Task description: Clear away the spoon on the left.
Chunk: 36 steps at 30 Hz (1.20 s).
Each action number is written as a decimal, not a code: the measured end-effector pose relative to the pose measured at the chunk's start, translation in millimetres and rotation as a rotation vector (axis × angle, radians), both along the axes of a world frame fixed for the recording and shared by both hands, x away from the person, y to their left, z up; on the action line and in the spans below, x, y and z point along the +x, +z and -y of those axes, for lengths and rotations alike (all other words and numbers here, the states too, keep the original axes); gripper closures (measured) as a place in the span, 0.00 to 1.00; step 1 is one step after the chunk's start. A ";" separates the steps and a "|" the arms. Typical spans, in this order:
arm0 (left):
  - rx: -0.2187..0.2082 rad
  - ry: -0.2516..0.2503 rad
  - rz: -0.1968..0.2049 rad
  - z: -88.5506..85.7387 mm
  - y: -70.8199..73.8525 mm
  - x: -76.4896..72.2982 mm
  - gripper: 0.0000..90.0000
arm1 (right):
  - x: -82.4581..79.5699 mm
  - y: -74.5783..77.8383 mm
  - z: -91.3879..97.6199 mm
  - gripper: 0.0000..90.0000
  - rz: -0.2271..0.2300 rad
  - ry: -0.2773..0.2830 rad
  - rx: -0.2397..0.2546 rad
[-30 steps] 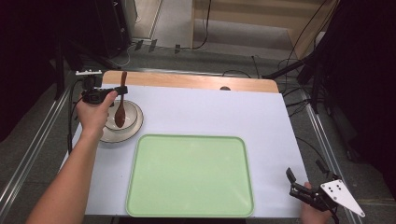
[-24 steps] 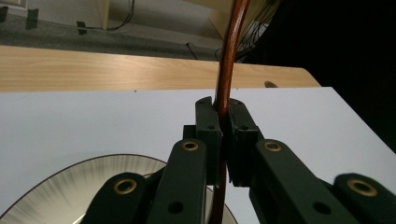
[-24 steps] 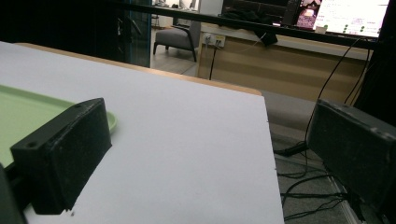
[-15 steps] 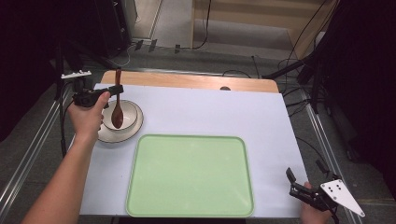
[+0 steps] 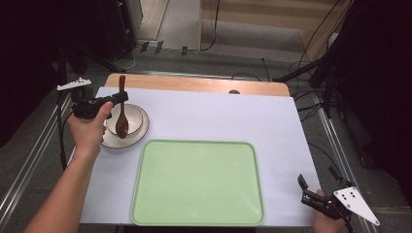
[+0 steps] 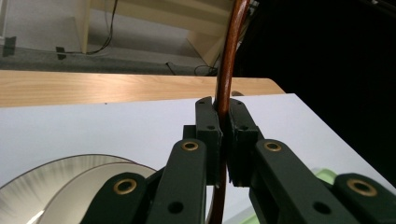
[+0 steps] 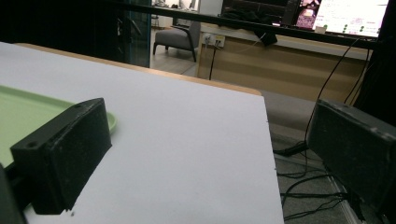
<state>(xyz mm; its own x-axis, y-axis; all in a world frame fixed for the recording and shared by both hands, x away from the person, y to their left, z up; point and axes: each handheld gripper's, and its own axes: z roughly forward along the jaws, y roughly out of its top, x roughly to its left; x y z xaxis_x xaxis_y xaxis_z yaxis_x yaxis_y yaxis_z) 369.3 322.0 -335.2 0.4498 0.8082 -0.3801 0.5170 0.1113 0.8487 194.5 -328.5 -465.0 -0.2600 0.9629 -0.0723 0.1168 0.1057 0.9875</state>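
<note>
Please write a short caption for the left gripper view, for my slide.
Left gripper clamped on a brown wooden spoon's handle, above a white bowl on the table.

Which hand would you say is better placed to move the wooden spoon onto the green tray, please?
Left: its gripper already clamps the spoon above the bowl; the right gripper waits open.

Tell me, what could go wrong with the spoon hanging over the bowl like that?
The left gripper pinches only the thin handle of the brown spoon, so it might slip or swing and drop. Its scoop hangs inside the white bowl; a careless sideways move could knock the bowl on its plate. The green tray lies close by, so a low carry might clip its rim.
</note>
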 end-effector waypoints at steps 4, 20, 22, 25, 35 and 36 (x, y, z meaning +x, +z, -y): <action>-0.006 -0.017 0.011 4.8 0.4 -7.7 0.95 | 0.0 0.0 -0.1 0.00 0.000 -0.001 -0.002; -0.017 -0.069 0.032 22.1 -9.4 -38.2 0.95 | -0.1 0.0 -0.1 0.00 0.002 -0.001 -0.001; -0.024 -0.069 0.035 24.7 -10.6 -42.5 0.95 | -0.1 0.0 -0.2 0.00 0.001 -0.001 -0.002; -0.014 -0.083 0.038 30.8 -13.3 -49.1 0.95 | 0.0 0.1 -0.1 0.00 0.001 -0.001 -0.002; -0.027 -0.112 0.037 39.4 -19.0 -64.5 0.95 | -0.2 0.1 -0.1 0.00 0.001 -0.002 0.001; -0.030 -0.112 0.039 40.2 -19.8 -66.2 0.95 | -0.2 0.1 0.0 0.00 0.002 -0.002 0.001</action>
<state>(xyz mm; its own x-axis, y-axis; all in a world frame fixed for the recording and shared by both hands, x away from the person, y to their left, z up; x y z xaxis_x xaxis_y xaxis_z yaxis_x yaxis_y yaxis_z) 303.0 281.8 -355.0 0.5515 0.7406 -0.3839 0.4947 0.0802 0.8654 194.3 -328.5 -464.9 -0.2581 0.9634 -0.0717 0.1153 0.1044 0.9878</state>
